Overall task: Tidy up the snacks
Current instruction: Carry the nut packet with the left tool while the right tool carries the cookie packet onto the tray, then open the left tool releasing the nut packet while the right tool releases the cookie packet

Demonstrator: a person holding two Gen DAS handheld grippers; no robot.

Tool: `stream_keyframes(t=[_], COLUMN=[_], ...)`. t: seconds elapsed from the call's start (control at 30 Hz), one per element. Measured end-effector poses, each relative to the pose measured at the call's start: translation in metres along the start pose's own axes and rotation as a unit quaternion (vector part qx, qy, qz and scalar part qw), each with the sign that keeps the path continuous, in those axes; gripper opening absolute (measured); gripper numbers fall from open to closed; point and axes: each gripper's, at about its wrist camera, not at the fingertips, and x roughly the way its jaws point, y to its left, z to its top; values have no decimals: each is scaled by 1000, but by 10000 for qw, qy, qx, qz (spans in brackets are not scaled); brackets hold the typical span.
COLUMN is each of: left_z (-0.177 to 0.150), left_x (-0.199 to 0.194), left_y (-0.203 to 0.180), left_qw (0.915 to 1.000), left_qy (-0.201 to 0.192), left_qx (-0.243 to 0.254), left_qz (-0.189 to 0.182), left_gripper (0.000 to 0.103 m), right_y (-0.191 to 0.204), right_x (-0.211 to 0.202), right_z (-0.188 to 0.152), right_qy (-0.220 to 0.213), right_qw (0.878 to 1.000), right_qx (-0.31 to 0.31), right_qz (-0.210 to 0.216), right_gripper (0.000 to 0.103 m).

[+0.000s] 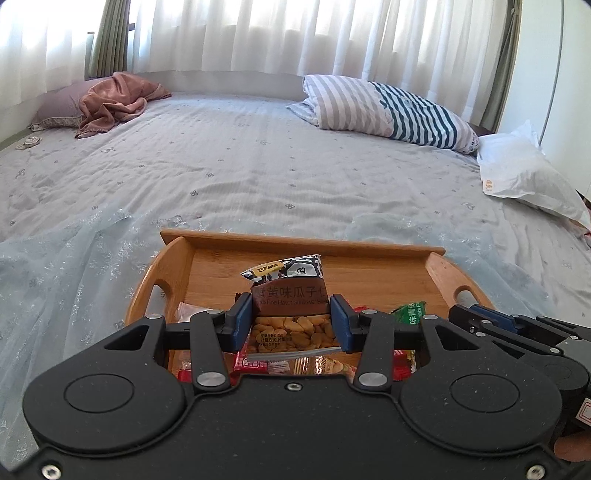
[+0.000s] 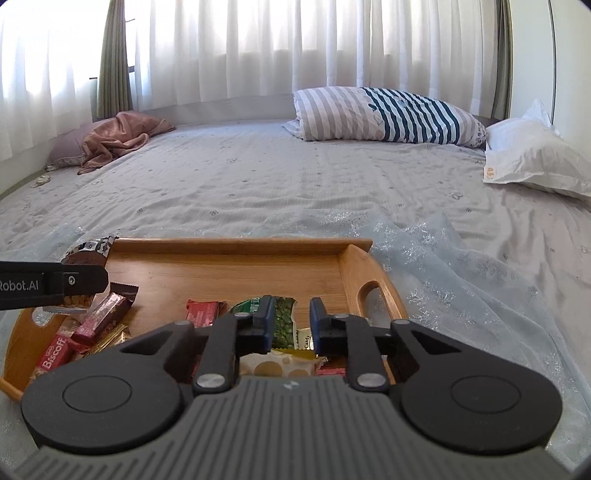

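Snacks (image 2: 101, 319) lie in a heap at the near end of a wooden tray (image 1: 303, 244) on the bed (image 1: 258, 166), right under both tools. The left tool (image 1: 290, 318) is clenched on a seed packet (image 1: 288, 295). Its blue pads press the packet's two sides, and the packet stands upright above the other wrappers. The right tool (image 2: 293, 318), just to the right of it, has its pads drawn in narrow on a green packet (image 2: 284, 325), which rises between them over a spotted pouch. Red bars and a Biscoff pack (image 2: 55, 352) lie loose at the tray's left side. The far half of the tray is bare wood. A pale gauzy cloth (image 2: 461, 280) spreads under the tray. Farther off on the bed lie a striped pillow (image 1: 388, 110), a white pillow (image 2: 532, 158) and a crumpled pink cloth (image 1: 114, 99). White curtains (image 1: 258, 29) hang behind.
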Motion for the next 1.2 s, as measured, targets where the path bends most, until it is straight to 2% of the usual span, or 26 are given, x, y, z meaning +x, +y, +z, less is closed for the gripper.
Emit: stream_keyframes(t=[0.2,0.53,0.63,0.67,0.73,0.93,0.97,1.03,1.1,1.2], left_z=[-1,0,3,3,3,0,0,1,2,4], left_x=[21,42,44,45,47,53,52,47,41,30], left_y=[0,-2,-3,-3,-4,-5,-5,-5,-5,-6], left_qw=[9998,9995,9996,9995,9994,9979,9980,9982,9985,9987], left_qy=[179,299,290,305,344,626,610,554,494,391], left_qx=[-32,-2,-21,-12,35,138,144,184,231,305], left_qz=[37,62,29,8,-29,-106,-109,-98,-98,-108], left_gripper=[42,42,42,42,42,43,45,54,71,80], right_y=[-16,-24,-27,-28,-28,-23,-23,-25,-25,-26], right_x=[16,26,24,22,17,3,1,-1,-4,-9], right_z=[1,8,9,8,3,-10,-10,-11,-12,-12], right_qy=[250,324,317,322,306,228,221,225,210,151], right_qw=[9987,9984,9971,9968,9966,9981,9983,9982,9981,9984], right_qx=[401,408,544,554,491,76,55,92,117,83], right_qz=[185,239,419,485,583,572,544,556,559,538], right_gripper=[18,16,16,19,39,51,52,53,54,58])
